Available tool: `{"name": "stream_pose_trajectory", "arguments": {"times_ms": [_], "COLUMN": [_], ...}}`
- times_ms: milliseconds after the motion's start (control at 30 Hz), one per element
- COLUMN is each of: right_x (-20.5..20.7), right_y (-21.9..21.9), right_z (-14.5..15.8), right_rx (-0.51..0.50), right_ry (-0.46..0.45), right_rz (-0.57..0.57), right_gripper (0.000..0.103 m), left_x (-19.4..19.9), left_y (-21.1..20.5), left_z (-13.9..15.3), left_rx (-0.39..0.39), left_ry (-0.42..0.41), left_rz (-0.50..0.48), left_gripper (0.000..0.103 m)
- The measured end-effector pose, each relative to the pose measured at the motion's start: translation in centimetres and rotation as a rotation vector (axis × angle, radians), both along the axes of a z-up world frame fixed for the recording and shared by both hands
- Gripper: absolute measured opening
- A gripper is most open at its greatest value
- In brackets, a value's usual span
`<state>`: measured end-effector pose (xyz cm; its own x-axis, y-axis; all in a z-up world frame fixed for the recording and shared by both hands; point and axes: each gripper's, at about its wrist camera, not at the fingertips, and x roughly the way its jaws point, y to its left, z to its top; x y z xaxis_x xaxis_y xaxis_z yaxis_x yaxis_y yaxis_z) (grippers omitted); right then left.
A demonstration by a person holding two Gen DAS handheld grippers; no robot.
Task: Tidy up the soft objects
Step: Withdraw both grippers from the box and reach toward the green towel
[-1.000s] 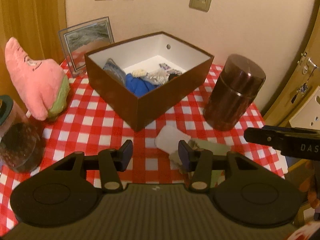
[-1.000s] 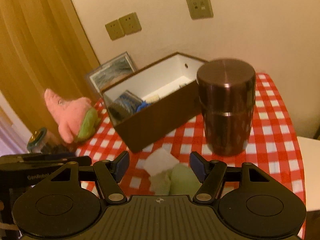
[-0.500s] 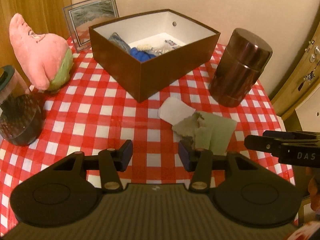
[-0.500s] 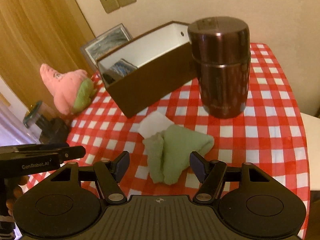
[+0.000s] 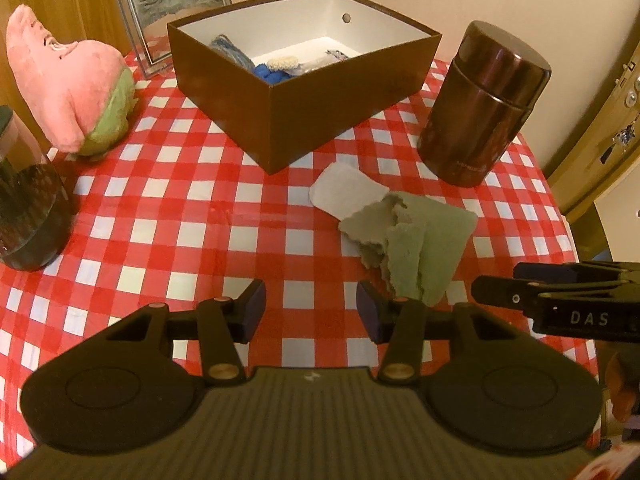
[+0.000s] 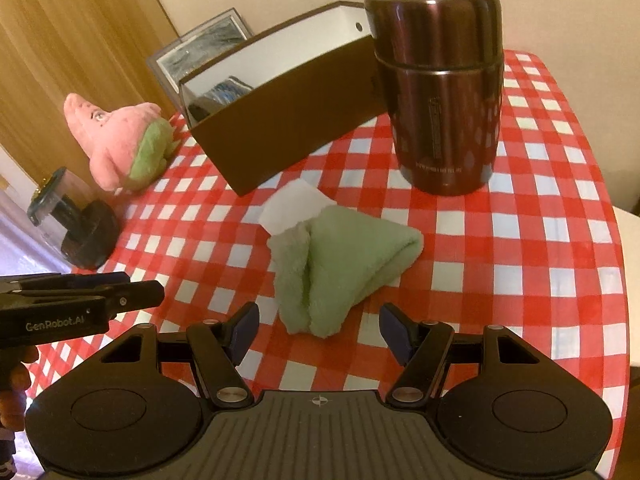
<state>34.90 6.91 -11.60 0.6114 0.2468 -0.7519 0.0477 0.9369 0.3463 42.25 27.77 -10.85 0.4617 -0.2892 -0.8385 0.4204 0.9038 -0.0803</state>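
A folded green towel (image 6: 340, 268) (image 5: 416, 248) lies on the checked tablecloth with a white pad (image 5: 344, 194) (image 6: 294, 206) tucked against its far edge. My right gripper (image 6: 319, 330) hangs open just short of the towel's near corner, nothing between its fingers. My left gripper (image 5: 311, 308) is open too, to the left of the towel, over bare cloth. A brown box (image 5: 340, 108) (image 6: 296, 120) with a white inside holds several soft items. A pink and green plush toy (image 5: 76, 96) (image 6: 124, 144) lies at the left.
A dark metal canister (image 5: 484, 104) (image 6: 440, 92) stands right of the box, close behind the towel. A glass jar (image 5: 24, 200) (image 6: 76, 228) sits at the left table edge. A picture frame (image 5: 176, 36) leans on the wall. The table (image 6: 560, 280) drops off at the right.
Both grippers have sunk toward the table and tipped downward; the towel, hidden behind the fingers before, now lies in full view ahead of them. Jaws unchanged.
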Motion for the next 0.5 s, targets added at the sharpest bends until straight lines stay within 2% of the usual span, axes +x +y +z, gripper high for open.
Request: {"name": "stream_pose_trajectory", "arguments": {"times_ms": [267,500], "right_x": [0.5,0.6], "right_y": [0.2,0.1], "right_z": [-1.0,-1.6], "right_rx": [0.013,-0.012], "right_ry": [0.033,0.015], "right_rz": [0.013,0.024], "right_gripper": [0.066,0.066], "left_x": [0.0,0.3], "left_y": [-0.1,-0.2], "left_z": [-0.7,-1.6], "left_rx": [0.012,0.014], "left_ry": [0.007,0.019], "left_rz": [0.003,0.007], "left_gripper": [0.047,0.047]}}
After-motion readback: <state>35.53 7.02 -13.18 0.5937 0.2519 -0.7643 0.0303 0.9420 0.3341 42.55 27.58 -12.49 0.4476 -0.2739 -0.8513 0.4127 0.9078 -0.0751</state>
